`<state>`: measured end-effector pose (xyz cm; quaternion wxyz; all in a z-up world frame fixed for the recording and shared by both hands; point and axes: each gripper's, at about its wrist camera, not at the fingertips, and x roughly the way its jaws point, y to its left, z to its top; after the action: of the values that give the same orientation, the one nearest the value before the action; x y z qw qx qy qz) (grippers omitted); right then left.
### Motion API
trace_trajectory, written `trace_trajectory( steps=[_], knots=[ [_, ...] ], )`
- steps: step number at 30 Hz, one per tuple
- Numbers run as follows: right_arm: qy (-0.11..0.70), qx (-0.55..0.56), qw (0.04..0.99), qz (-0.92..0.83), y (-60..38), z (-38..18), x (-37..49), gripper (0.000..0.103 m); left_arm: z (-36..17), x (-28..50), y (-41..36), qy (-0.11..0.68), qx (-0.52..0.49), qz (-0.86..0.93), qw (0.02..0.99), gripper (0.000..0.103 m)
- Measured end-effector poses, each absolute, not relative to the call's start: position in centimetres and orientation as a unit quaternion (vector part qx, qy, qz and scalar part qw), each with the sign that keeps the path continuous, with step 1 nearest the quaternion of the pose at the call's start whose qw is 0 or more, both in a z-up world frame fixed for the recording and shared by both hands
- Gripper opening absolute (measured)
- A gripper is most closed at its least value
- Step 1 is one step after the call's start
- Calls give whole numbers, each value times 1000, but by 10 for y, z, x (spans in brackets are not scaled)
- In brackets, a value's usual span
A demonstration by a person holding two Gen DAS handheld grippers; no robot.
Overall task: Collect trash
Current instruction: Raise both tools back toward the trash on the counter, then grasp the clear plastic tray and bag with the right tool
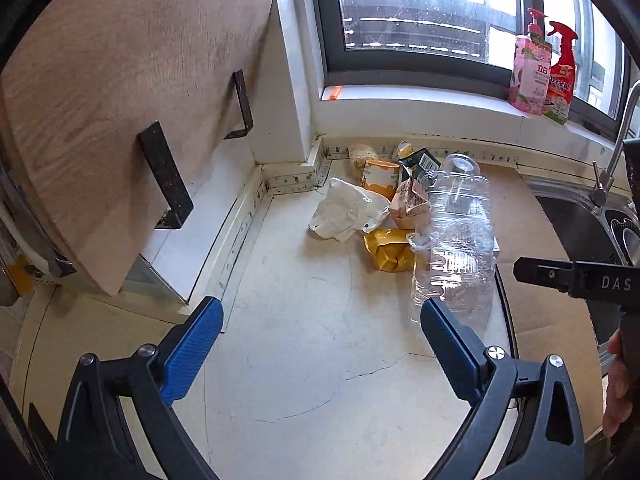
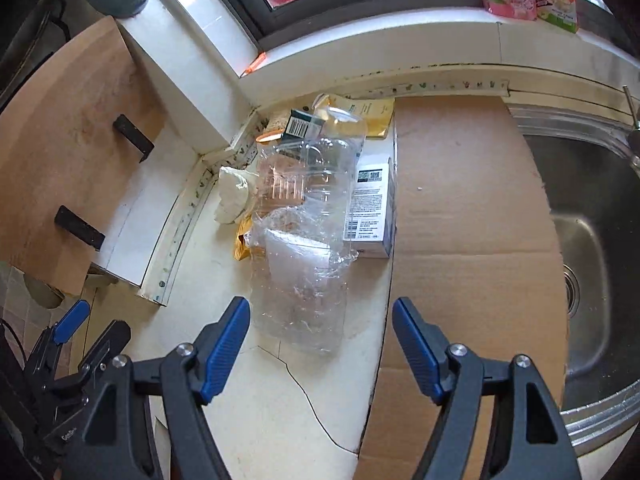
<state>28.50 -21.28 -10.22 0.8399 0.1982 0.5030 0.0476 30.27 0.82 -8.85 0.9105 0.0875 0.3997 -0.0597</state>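
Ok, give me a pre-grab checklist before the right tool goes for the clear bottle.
1. Right tool open: ok.
2. Right tool empty: ok.
3. Clear plastic bottle just ahead of it on the counter: ok.
4. Bottle's near end free of other trash: ok; white box and yellow packet lie farther back.
5. Left tool open, out of the way: ok.
6. Trash bin in sight: not ok.

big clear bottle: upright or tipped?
Tipped. The clear plastic bottle lies on its side along the counter, crumpled, base toward the window.
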Motion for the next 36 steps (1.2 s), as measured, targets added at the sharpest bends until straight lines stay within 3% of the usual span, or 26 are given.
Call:
trace_trajectory(
  steps=[11, 22, 24, 26, 29, 36],
  knots=[
    [534, 234, 804, 116, -216, -164, 337, 74, -125, 350, -2, 445, 71, -27, 892, 98],
    [528, 242, 788, 205, -205, -177, 354, 74, -133, 380, -8, 467, 36, -19, 884, 98],
    [524, 225, 791, 220, -198, -175, 354, 69, -133, 383, -9, 469, 35, -19, 882, 98],
    [526, 213, 789, 238, -191, -174, 353, 53, -135, 386, -11, 472, 36, -18, 881, 98],
    [517, 214, 786, 263, -188, -169, 350, 42, -141, 389, -14, 477, 43, -13, 878, 98],
    [475, 211, 804, 288, -186, -142, 329, 30, -145, 391, -16, 479, 53, -4, 876, 98]
  ],
)
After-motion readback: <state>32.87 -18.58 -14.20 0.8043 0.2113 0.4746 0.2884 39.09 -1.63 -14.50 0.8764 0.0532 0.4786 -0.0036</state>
